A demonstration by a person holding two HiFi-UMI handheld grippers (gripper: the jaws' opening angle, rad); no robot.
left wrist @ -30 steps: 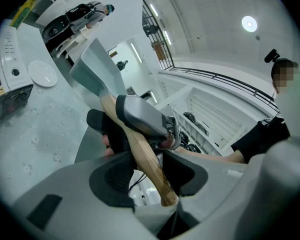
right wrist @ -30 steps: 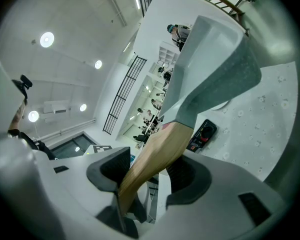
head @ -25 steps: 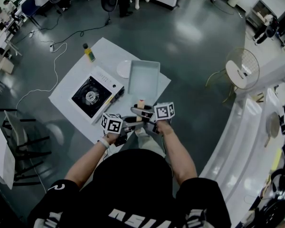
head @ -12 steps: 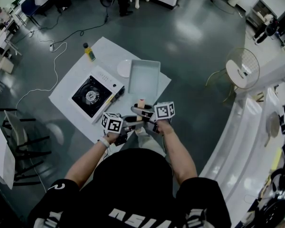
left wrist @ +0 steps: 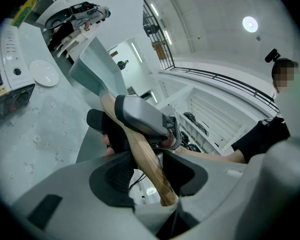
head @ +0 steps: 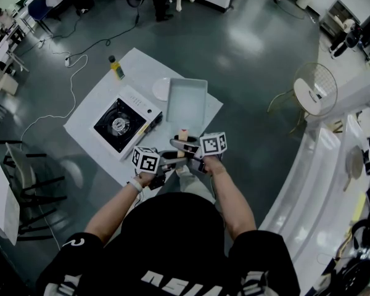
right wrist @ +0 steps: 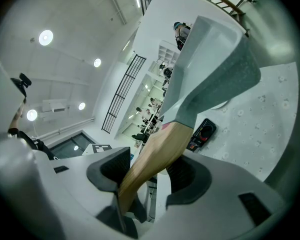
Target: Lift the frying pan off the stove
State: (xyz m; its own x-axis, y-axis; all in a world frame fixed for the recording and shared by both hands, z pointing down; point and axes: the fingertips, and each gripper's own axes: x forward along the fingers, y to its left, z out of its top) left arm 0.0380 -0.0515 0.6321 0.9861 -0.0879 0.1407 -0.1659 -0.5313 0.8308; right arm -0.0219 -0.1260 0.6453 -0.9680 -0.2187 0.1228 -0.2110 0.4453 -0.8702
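A rectangular grey frying pan (head: 186, 100) with a wooden handle (head: 183, 134) hangs over the white table, to the right of the portable stove (head: 124, 123), whose burner is bare. Both grippers meet on the handle at the table's near edge. My left gripper (head: 168, 160) is shut on the handle's end (left wrist: 151, 166). The right gripper (head: 188, 153) is shut on the handle further up (right wrist: 157, 156). In the right gripper view the pan's dark underside (right wrist: 225, 79) tilts above the tabletop. In the left gripper view the pan (left wrist: 97, 66) rises past the right gripper's body (left wrist: 140, 115).
A white plate (head: 160, 89) lies behind the pan's left edge, and a yellow bottle (head: 115, 68) stands at the table's far corner. The stove's control panel (right wrist: 202, 132) faces me. A standing fan (head: 314, 90) and a curved white counter (head: 308, 177) are on the right.
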